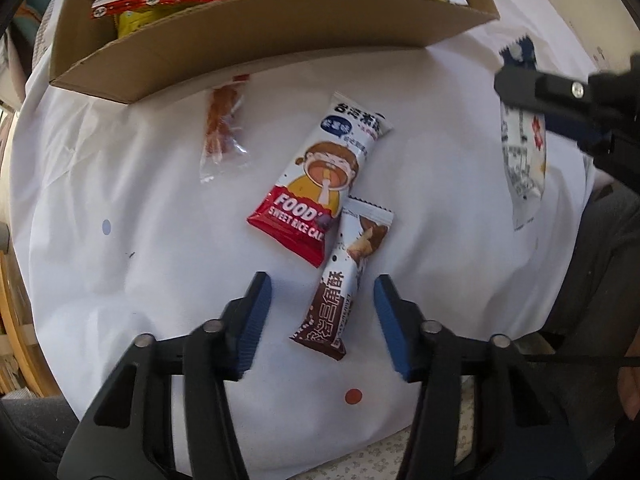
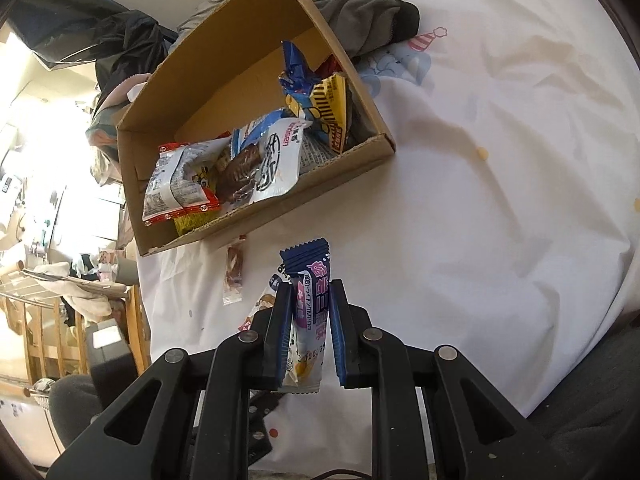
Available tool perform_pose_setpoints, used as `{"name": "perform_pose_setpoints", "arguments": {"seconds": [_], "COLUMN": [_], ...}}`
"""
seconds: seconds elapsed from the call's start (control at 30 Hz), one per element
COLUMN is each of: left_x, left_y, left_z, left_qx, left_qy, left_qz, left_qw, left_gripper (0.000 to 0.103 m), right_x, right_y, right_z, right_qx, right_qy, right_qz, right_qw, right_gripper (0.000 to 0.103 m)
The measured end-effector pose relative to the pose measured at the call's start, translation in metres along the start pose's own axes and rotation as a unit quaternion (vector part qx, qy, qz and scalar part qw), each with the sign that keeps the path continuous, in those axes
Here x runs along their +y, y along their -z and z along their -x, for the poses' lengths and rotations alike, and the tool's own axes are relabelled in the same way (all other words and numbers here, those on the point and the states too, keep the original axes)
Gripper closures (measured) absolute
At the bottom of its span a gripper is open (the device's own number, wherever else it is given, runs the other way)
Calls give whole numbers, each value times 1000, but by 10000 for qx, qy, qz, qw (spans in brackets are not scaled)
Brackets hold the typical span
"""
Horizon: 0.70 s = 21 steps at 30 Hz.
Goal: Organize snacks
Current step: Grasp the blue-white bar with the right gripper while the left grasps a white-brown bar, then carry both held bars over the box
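Observation:
My left gripper (image 1: pixel 322 284) points down at the white cloth and is open. A brown-and-white snack bar (image 1: pixel 334 312) lies between its blue pads (image 1: pixel 256 320), and neither pad touches it. A red-and-white rice cake packet (image 1: pixel 316 192) lies partly over the bar's far end. A clear packet with an orange snack (image 1: pixel 224 128) lies by the cardboard box (image 1: pixel 240 40). The box holds several snack packets. My right gripper (image 2: pixel 310 288) is shut on a blue-and-white packet (image 2: pixel 308 256) held above the cloth. The right gripper (image 1: pixel 516 80) and its packet (image 1: pixel 524 152) also show at the right of the left wrist view.
A white cloth (image 2: pixel 500 200) covers the table. Grey clothing (image 2: pixel 368 12) is heaped behind the box. A wooden rack (image 2: pixel 48 320) and room clutter stand beyond the table's left edge. A person's dark trousers (image 1: pixel 600 260) are at the near right edge.

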<state>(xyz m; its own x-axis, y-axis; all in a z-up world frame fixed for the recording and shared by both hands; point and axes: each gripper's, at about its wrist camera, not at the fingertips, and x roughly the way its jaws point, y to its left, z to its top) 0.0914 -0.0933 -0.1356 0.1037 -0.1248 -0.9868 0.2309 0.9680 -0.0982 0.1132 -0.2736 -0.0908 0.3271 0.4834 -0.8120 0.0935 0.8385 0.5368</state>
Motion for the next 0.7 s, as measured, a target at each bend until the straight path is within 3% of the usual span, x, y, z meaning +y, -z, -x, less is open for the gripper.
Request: {"name": "perform_pose_setpoints", "arguments": {"seconds": [0.03, 0.13, 0.47, 0.57, 0.7], "left_x": [-3, -5, 8, 27, 55], "left_y": [0, 0, 15, 12, 9], "left_z": [-2, 3, 49, 63, 99], "left_qx": [85, -10, -411, -420, -985], "left_qy": [11, 237, 501, 793, 508], "left_qz": [-68, 24, 387, 811, 1170], "left_qw": [9999, 9997, 9971, 9927, 9869], "left_gripper": [91, 91, 91, 91, 91], "right_x": [1, 1, 0, 2, 5], "right_y": [0, 0, 2, 4, 3], "right_z": [0, -1, 7, 12, 26], "right_qx": [0, 16, -46, -37, -180], "right_qy": [-12, -24, -126, -260, -422], "right_qz": [6, 19, -42, -31, 37], "right_qw": [10000, 10000, 9999, 9997, 9989], "right_gripper": [84, 84, 84, 84, 84]}}
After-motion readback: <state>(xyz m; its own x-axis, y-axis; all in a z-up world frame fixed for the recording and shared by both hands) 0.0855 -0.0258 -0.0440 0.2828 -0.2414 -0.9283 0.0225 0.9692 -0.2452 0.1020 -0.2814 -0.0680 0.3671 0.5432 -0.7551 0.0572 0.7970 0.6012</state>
